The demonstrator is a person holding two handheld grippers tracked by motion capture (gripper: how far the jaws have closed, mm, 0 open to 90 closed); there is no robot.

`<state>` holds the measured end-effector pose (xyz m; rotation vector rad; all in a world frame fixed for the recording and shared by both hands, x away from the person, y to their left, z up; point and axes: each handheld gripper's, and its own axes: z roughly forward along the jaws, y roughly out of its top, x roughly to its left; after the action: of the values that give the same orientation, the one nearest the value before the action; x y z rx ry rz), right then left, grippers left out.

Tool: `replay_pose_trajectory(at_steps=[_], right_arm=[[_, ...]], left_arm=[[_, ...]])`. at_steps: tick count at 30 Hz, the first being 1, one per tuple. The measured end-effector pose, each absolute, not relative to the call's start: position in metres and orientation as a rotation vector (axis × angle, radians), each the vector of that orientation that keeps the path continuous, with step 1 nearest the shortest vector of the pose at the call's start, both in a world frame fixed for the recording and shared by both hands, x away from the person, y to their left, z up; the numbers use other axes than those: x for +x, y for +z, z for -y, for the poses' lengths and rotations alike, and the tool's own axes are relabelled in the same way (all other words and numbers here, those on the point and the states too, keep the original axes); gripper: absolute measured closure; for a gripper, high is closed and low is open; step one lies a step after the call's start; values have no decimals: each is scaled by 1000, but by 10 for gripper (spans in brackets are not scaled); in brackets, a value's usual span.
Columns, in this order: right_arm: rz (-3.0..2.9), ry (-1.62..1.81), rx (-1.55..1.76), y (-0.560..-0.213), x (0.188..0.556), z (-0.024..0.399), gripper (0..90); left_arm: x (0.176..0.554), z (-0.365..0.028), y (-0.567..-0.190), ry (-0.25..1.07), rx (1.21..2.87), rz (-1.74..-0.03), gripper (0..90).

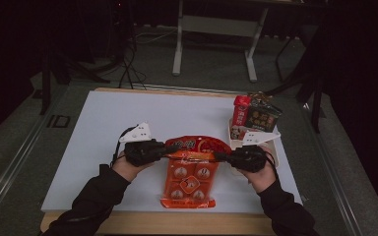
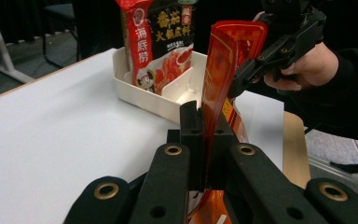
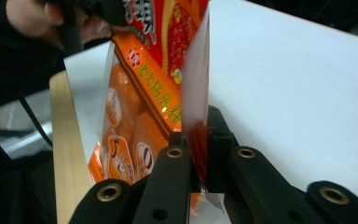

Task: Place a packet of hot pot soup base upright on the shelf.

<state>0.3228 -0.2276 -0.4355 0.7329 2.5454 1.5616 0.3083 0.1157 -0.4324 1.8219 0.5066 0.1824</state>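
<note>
- The white surface (image 1: 128,147) in front of you carries everything; your two forearms come in over its near wooden edge.
- The orange-red packet (image 1: 189,174) lies on the surface between your hands. Its lower part rests flat toward the near edge, and its upper end is lifted off the surface and held from both sides.
- The white tray (image 1: 270,140) sits at the right side of the surface, just behind your right hand. It has a divider inside, seen in the left gripper view.
- Two more packets stand in that tray: a red one (image 1: 240,115) on the left and a dark one (image 1: 263,115) on its right, leaning against each other.
- Your left claw (image 1: 170,149) is closed tight on the left edge of the orange-red packet; in the left gripper view the foil stands upright, pinched between the jaws.
- Your right claw (image 1: 218,156) is clamped on the packet's right edge; in the right gripper view the clear seal strip is squeezed between the jaws.
- The two claws point toward each other across the packet's upper part, near but not touching.
</note>
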Motion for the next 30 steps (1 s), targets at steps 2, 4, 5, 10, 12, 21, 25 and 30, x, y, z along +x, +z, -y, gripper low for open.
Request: replay_pose_trajectory(at_steps=[2, 4, 5, 10, 12, 21, 25, 30], right_arm=[[-2550, 1548, 724, -432, 320, 227, 900], [-2549, 1544, 712, -430, 316, 226, 900], [-2549, 1544, 712, -430, 316, 226, 900], [-2525, 1600, 697, -417, 303, 226, 900], [-2523, 1620, 693, -415, 301, 226, 900], [-2541, 1662, 552, -397, 284, 220, 900], [-2547, 1655, 533, -391, 287, 216, 900], [-2522, 1651, 502, -383, 288, 214, 900]], left_arm=[[308, -117, -431, 175, 1828, -492, 888], [306, -119, -430, 174, 1830, -484, 886], [306, -119, -430, 174, 1830, -484, 882], [301, -125, -425, 154, 1819, -472, 861], [300, -126, -425, 145, 1811, -465, 849], [291, -131, -421, 170, 1793, -449, 576], [290, -133, -425, 159, 1785, -469, 307], [289, -138, -434, 207, 1759, -528, 141]])
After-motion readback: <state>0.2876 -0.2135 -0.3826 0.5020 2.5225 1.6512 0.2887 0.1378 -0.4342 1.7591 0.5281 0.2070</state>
